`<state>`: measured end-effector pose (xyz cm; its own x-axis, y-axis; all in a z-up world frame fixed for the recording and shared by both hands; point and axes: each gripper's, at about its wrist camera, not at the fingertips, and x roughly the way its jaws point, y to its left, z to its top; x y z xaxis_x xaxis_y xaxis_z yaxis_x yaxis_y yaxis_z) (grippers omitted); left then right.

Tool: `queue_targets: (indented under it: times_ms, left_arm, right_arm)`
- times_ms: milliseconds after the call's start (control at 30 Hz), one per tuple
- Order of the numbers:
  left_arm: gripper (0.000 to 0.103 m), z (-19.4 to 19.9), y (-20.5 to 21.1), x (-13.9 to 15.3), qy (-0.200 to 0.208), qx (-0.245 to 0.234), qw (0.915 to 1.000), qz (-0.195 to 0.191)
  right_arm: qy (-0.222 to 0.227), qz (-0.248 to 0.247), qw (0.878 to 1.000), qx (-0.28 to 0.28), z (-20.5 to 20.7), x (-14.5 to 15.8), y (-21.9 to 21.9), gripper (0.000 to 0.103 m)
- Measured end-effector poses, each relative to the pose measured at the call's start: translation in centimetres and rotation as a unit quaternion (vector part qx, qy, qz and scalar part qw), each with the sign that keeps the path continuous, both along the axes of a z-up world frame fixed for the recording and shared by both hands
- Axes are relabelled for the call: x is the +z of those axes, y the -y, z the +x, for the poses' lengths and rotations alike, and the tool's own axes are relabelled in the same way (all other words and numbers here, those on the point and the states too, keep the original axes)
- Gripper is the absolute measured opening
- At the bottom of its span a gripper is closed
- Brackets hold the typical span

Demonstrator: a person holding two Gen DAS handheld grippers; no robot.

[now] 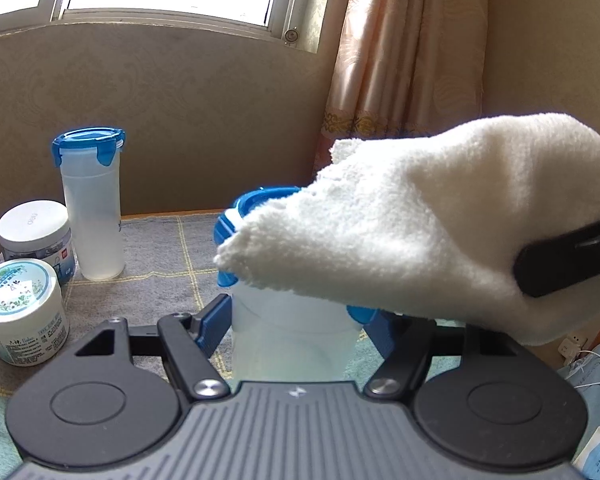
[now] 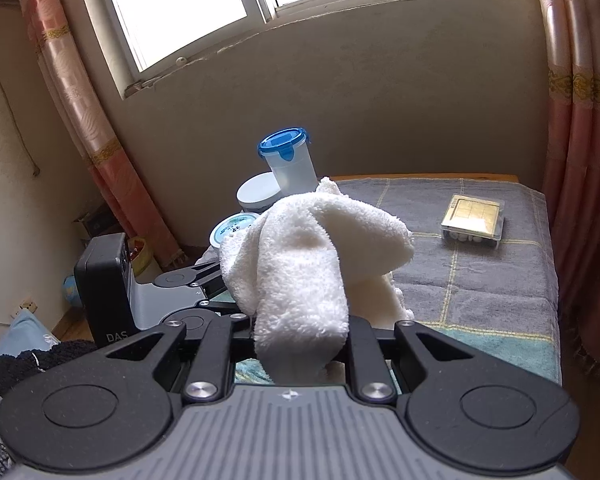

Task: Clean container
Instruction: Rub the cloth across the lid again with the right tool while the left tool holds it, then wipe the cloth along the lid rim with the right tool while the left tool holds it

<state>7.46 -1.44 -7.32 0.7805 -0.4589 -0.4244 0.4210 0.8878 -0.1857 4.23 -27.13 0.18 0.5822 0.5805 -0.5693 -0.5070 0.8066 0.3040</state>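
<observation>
Left wrist view, left to right. A squat white jar [image 1: 22,314] with a printed blue-green lid stands at the table's left edge on the grey checked cloth [image 1: 168,248]. Just behind it stands a jar with a plain white lid [image 1: 34,234]; small dark items show through its clear wall, too small to identify. Next is a tall translucent tumbler [image 1: 94,204] with a blue clip-lock lid, upright; its contents cannot be determined.

The container [image 1: 292,332] being cleaned stands upright in the centre, near the front of the table. Its body is translucent white plastic with a blue clip-lock lid [image 1: 256,200] fitted on top. Whether it holds anything cannot be told.

The left gripper [image 1: 296,322] is spread to the container's width, its blue fingers [image 1: 212,326] pressed against both sides of the body just below the lid.

A white fleecy towel [image 1: 420,224] lies across the lid from the right, covering most of it.

Right wrist view. The right gripper [image 2: 302,336] is closed narrowly on a bunched fold of the towel [image 2: 308,264], which drapes forward over the container and hides it. A clear box [image 2: 474,222] of pale tiles rests well apart at the right of the cloth.
</observation>
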Motion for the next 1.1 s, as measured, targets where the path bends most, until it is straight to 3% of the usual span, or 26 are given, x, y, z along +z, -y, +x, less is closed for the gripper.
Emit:
queue_targets:
  times_ms: [233,667,1100]
  left_arm:
    - [0.071,0.2,0.0,-0.1,0.0,0.003,1.0,0.001]
    - [0.071,0.4,0.2,-0.4,-0.001,-0.003,1.0,-0.002]
    - [0.071,0.8,-0.1,-0.5,-0.005,-0.005,0.9999,-0.009]
  right_arm:
    - [0.012,-0.005,0.999,-0.035,-0.1,0.4,1.6,0.02]
    - [0.095,-0.048,0.991,-0.082,2.5,3.7,2.3,0.02]
    - [0.1,-0.074,0.992,0.006,5.0,2.8,-4.4,0.02]
